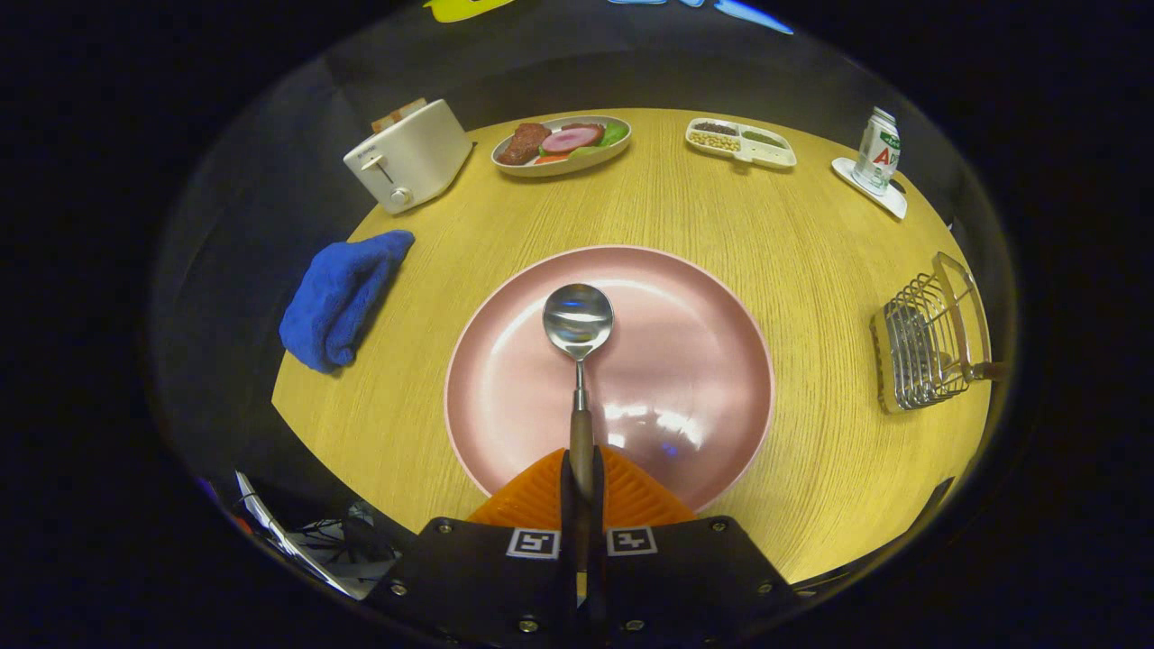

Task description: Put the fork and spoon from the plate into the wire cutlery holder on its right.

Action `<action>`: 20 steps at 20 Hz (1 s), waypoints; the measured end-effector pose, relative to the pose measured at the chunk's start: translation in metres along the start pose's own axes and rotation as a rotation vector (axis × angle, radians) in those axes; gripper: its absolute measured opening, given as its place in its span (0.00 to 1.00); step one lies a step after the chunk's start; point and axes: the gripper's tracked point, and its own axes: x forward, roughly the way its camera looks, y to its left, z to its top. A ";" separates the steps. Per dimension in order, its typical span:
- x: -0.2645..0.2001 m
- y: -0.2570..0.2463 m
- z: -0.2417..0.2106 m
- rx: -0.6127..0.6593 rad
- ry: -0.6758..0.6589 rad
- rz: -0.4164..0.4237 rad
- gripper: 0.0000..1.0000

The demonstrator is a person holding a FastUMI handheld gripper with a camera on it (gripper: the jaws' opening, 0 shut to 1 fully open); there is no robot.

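My gripper [582, 482] is shut on the wooden handle of a spoon [578, 335], both fingers pressing on it. The spoon points straight ahead, its shiny bowl hanging over the middle of the pink plate [694, 297]. The plate sits on the round wooden table just beyond the fingers. To the plate's right, near the table's edge, stands the wire cutlery holder [929, 338] with a wooden handle frame; a utensil's handle seems to stick out of its right side.
A blue cloth [341, 296] lies left of the plate. At the back stand a white toaster [410, 155], an oval dish of food [561, 144], a divided snack tray [741, 142] and a can on a coaster [876, 153].
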 end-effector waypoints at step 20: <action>-0.090 -0.109 0.042 0.331 -0.230 -0.113 0.05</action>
